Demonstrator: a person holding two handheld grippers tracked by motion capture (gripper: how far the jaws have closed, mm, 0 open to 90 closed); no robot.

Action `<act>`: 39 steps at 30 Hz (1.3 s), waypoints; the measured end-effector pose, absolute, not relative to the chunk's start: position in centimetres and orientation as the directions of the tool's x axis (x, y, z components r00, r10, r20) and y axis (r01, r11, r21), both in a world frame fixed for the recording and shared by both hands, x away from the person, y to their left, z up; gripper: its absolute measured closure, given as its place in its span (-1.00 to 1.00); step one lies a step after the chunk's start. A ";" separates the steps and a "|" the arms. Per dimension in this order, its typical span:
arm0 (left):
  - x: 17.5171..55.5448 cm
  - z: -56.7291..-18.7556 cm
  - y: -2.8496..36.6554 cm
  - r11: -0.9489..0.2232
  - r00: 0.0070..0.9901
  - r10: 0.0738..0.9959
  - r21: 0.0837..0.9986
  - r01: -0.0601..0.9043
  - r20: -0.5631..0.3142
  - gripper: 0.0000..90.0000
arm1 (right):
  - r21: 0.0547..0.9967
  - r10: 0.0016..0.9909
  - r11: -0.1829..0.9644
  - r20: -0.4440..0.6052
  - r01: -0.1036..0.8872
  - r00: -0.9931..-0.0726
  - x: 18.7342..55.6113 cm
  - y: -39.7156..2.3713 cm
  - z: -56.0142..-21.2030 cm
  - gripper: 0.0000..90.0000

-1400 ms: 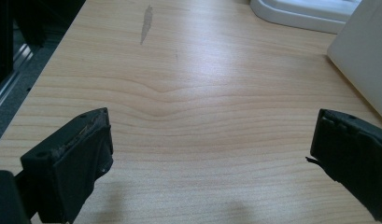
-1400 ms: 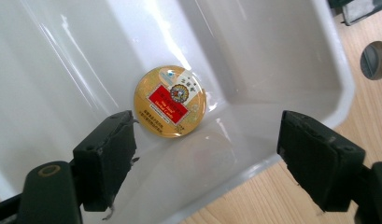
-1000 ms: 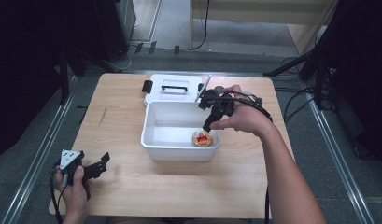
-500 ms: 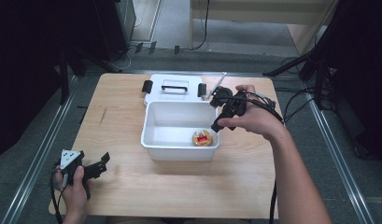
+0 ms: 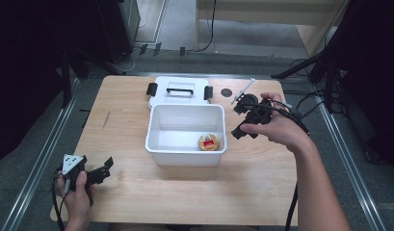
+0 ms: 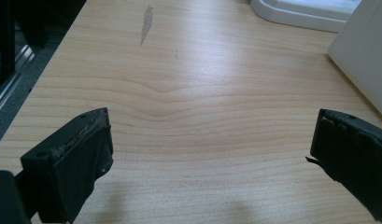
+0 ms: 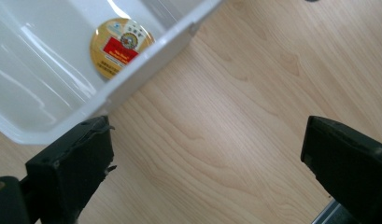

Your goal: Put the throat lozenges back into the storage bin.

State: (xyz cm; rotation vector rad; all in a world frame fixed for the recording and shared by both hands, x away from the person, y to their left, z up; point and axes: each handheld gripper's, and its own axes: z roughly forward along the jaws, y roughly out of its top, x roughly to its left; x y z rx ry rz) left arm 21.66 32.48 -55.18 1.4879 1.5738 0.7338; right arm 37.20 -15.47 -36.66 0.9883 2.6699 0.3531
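A white plastic bin [image 5: 154, 140] stands in the middle of the wooden table, with a round gold tin with a red label [image 5: 208, 142] lying on its floor near the front right corner. My right gripper [image 5: 239, 121] hovers just right of the bin, outside its rim. Its jaws have just been opening and stand wide apart with nothing between them. In the right gripper view, the right gripper [image 7: 207, 158] spans bare wood beside the bin wall [image 7: 146, 60], with the tin [image 7: 122, 46] behind it. My left gripper [image 5: 104, 169] rests open at the table's front left; the left gripper [image 6: 209, 149] is empty.
The bin's white lid [image 5: 180, 89], with black clips and a handle, lies flat behind the bin. A small dark disc [image 5: 227, 92] sits on the table right of the lid. Metal rails run along both sides of the table.
My right gripper has come up out of the bin and moved right, past its rim, with its jaws opened; the tin stays on the bin floor. The left hand has kept still.
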 end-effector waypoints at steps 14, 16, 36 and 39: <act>21.7 -55.2 32.5 0.125 0.046 0.984 0.857 0.499 -0.170 -1.00 | 0.350 0.741 0.657 -0.136 0.667 -0.658 36.3 -20.9 -39.4 -0.94; 21.7 -55.2 32.4 0.125 0.045 0.984 0.858 0.499 -0.170 -1.00 | 0.354 0.757 0.638 -0.129 0.684 -0.640 36.1 -21.6 -40.0 -0.94; 21.7 -55.2 32.3 0.122 0.043 0.985 0.860 0.496 -0.164 -1.00 | 0.480 0.865 0.472 -0.091 0.739 -0.493 33.1 -27.6 -46.1 -0.89; 21.7 -55.2 32.3 0.121 0.043 0.986 0.860 0.495 -0.163 -1.00 | 0.508 0.877 0.446 -0.081 0.737 -0.474 32.5 -28.3 -46.9 -0.92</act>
